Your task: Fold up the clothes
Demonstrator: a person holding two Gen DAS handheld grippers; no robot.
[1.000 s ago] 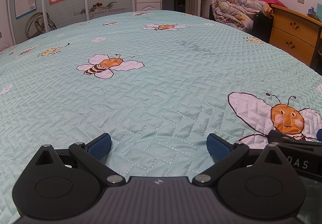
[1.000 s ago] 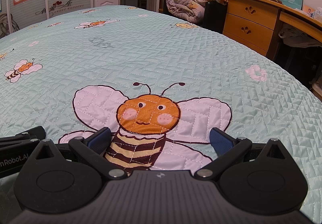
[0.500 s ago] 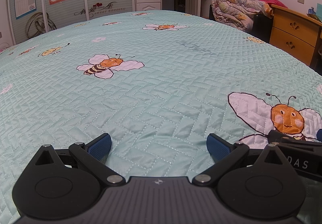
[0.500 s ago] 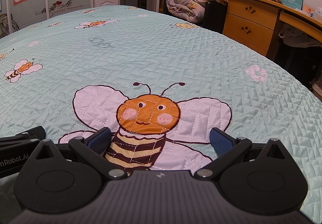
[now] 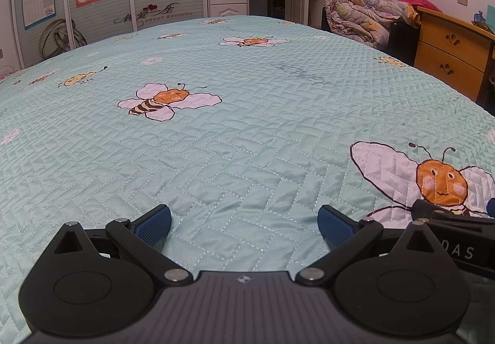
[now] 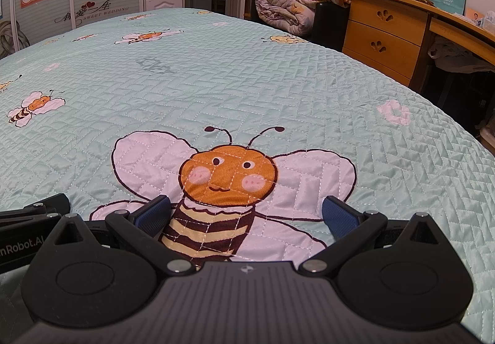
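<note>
On quilted bee bedspread (image 5: pixel 247 133), left claw (image 5: pixel 244 221) spread, rolled duvet (image 5: pixel 365 13) beyond

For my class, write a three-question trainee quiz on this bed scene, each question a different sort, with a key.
1. True or false: the left gripper holds a garment.
2. Multiple choice: what lies between the right gripper's jaws? A) a folded shirt B) a large bee print on the quilt C) a pillow
3. Fill in: beside the wooden drawers, past the bed's far edge, sits a rolled-up ____.

Key: 1 false, its jaws stand open over bare quilt; 2 B; 3 duvet.
</note>
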